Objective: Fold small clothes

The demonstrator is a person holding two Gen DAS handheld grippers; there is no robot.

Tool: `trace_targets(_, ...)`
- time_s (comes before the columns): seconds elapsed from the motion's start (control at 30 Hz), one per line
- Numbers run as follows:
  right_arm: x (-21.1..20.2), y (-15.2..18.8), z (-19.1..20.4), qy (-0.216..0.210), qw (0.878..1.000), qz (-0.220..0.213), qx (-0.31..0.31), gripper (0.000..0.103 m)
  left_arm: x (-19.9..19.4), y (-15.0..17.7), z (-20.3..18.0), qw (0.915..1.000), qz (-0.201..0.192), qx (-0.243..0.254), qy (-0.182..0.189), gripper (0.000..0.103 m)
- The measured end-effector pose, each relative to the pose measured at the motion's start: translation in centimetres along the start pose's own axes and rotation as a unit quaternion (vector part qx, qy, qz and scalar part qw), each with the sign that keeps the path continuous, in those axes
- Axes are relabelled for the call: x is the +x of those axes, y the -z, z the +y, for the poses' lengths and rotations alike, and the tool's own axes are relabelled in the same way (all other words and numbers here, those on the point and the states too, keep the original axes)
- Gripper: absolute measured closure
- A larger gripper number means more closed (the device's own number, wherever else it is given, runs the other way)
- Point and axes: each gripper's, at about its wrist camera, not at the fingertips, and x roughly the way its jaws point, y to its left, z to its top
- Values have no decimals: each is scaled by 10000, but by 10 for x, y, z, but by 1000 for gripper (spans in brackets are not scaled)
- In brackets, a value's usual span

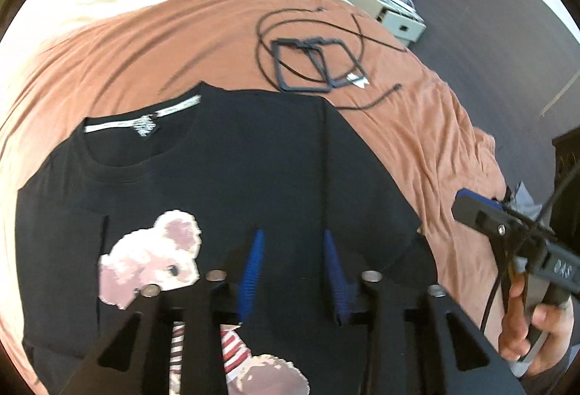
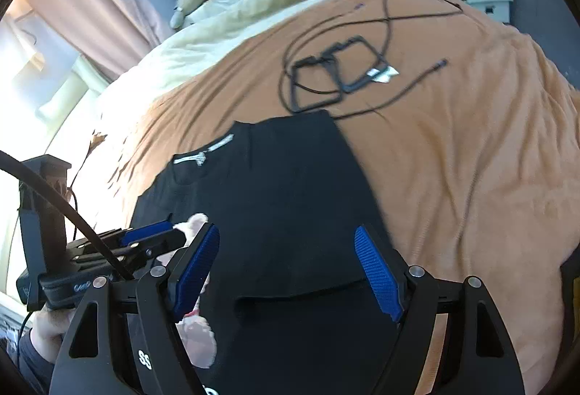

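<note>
With one side of the black bear-print T-shirt (image 1: 217, 184) already folded inward on the orange blanket (image 1: 108, 61), both the left gripper (image 1: 293, 264) and right gripper (image 2: 290, 268) hover open and empty, so next likely comes pinching the unfolded side.

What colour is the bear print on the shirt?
Pale pink and cream bear print on the black shirt; clearest in the left wrist view.

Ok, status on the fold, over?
Both jaws open, nothing held. Black t-shirt flat on the orange blanket, one side folded in. Black cable lies beyond the collar, clear of it.
</note>
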Motion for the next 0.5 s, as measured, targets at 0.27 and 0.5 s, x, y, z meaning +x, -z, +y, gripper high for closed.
trace_targets(0.27, 12, 17, -34, 308, 9991, 83, 266, 27, 34, 9, -38, 9985, 192, 468, 212, 59)
trace_targets(0.5, 16, 36, -48, 509, 9979, 277, 280, 44, 56, 7, -64, 9968, 229, 642, 428, 59)
